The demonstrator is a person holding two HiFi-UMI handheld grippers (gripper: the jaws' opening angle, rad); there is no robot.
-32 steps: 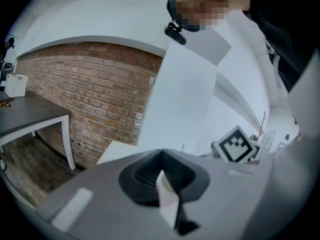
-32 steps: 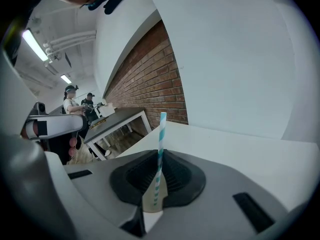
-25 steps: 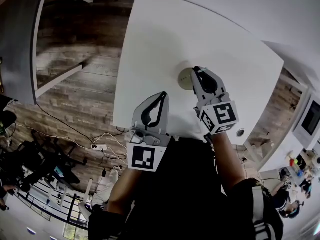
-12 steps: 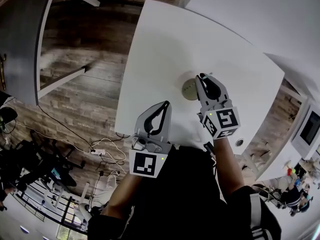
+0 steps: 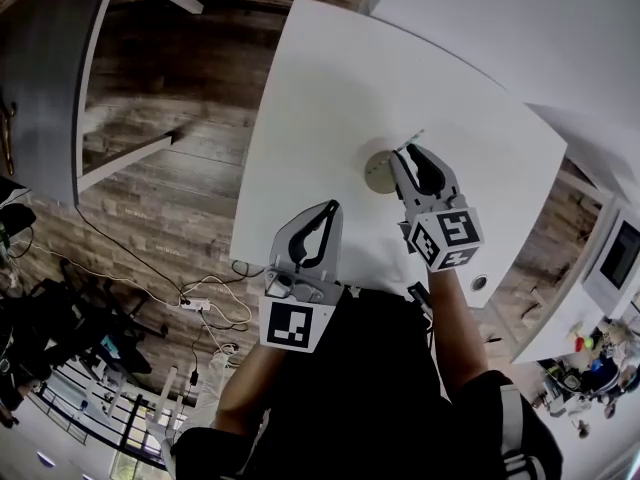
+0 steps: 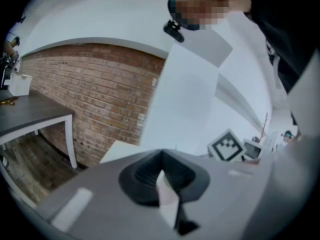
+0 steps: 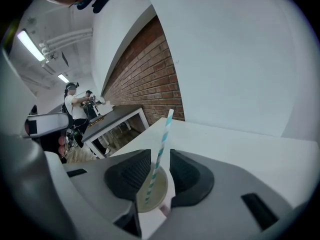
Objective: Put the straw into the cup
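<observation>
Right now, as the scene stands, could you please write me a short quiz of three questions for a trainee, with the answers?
1. True or false: the straw lies flat beside the cup.
2. Where is the lower end of the straw? A) inside the cup B) on the floor C) on a chair
3. Which gripper has its jaws together?

Key:
1. False: it stands tilted in the cup.
2. A.
3. The left gripper, which holds nothing. The right gripper has just been opening its jaws. The straw stands between them, with a gap on each side.
</observation>
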